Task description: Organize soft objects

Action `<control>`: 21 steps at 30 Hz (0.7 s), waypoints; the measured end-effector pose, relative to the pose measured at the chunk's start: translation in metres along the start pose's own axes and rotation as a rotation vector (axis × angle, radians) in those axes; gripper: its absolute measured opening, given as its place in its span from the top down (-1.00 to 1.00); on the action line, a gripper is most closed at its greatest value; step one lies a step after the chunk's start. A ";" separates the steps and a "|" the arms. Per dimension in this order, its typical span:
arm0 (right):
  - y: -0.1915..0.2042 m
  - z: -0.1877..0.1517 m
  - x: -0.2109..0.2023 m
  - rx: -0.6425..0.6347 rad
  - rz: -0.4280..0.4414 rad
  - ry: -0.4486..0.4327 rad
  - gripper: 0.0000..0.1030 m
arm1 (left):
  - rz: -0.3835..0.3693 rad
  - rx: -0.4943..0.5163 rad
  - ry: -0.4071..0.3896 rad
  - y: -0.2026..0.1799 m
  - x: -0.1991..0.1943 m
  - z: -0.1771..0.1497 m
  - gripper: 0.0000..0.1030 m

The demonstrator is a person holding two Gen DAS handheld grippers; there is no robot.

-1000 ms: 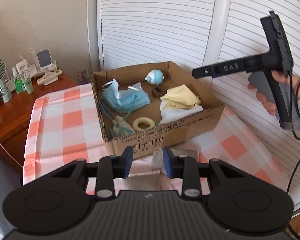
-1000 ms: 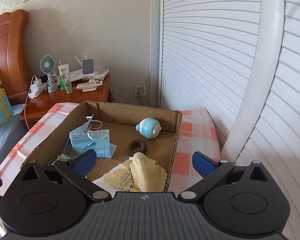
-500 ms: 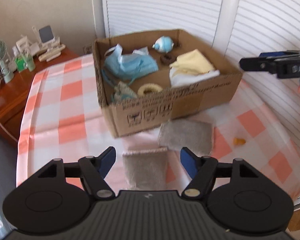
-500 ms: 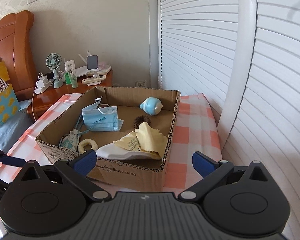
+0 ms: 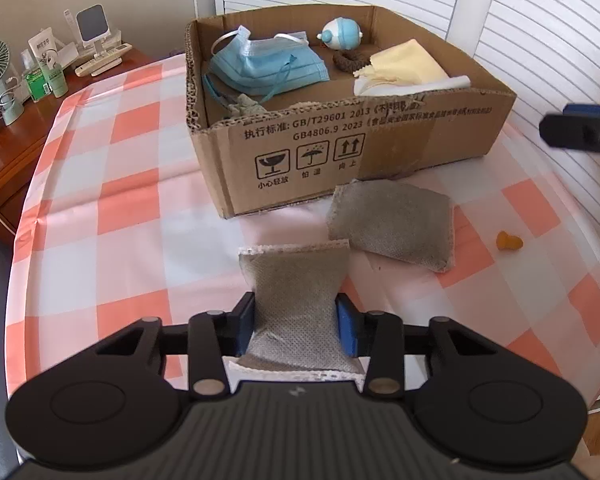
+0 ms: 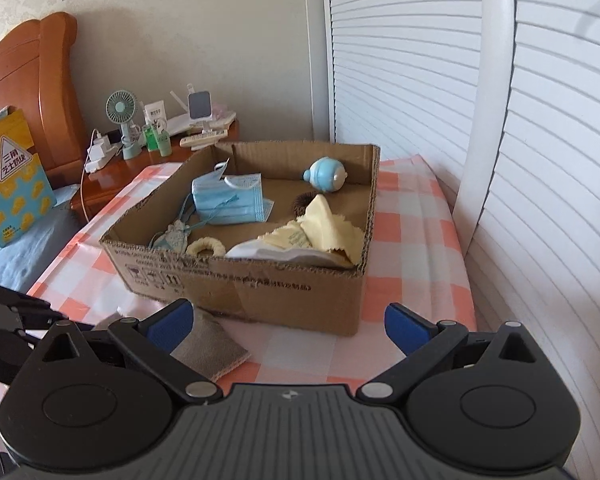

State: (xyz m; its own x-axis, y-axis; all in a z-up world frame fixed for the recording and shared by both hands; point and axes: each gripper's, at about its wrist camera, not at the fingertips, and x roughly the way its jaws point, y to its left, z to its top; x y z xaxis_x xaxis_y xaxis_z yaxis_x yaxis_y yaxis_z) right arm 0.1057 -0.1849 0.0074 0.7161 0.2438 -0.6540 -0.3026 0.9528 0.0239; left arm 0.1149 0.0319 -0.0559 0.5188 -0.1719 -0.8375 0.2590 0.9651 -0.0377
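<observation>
A grey mesh pouch point(image 5: 296, 276) lies on the checked tablecloth in front of the cardboard box point(image 5: 340, 148). My left gripper point(image 5: 296, 316) is closing on it: the blue pads press both its sides and pinch it into a waist. A second grey pouch point(image 5: 392, 224) lies flat against the box front, also seen in the right wrist view point(image 6: 208, 346). The box point(image 6: 284, 296) holds blue face masks point(image 5: 268, 66), a yellow cloth point(image 5: 404, 66), a blue toy point(image 5: 340, 34) and hair rings. My right gripper point(image 6: 290, 326) hovers open and empty before the box's near right corner.
A small orange piece point(image 5: 508, 240) lies on the cloth to the right of the pouches. A wooden nightstand point(image 6: 112, 184) with a fan and bottles stands left of the table. White slatted doors point(image 6: 420, 80) rise close behind and to the right.
My left gripper opened wide, sank onto the near grey pouch and closed on its sides. The right gripper drew back from above the box to its front corner, still open.
</observation>
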 end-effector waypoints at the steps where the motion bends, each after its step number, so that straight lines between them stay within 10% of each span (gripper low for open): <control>1: 0.003 -0.003 0.003 -0.010 0.005 0.029 -1.00 | -0.002 -0.002 -0.004 0.001 -0.001 0.001 0.39; 21: 0.020 -0.028 0.017 0.015 -0.011 0.160 -1.00 | -0.039 0.172 -0.236 -0.025 -0.081 0.067 0.47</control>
State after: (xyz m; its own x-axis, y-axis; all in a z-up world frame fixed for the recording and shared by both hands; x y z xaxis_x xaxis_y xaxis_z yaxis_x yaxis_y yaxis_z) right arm 0.0938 -0.1666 -0.0247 0.6095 0.2029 -0.7663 -0.2854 0.9580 0.0266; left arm 0.1209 0.0080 0.0497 0.6761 -0.2685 -0.6862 0.4062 0.9128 0.0430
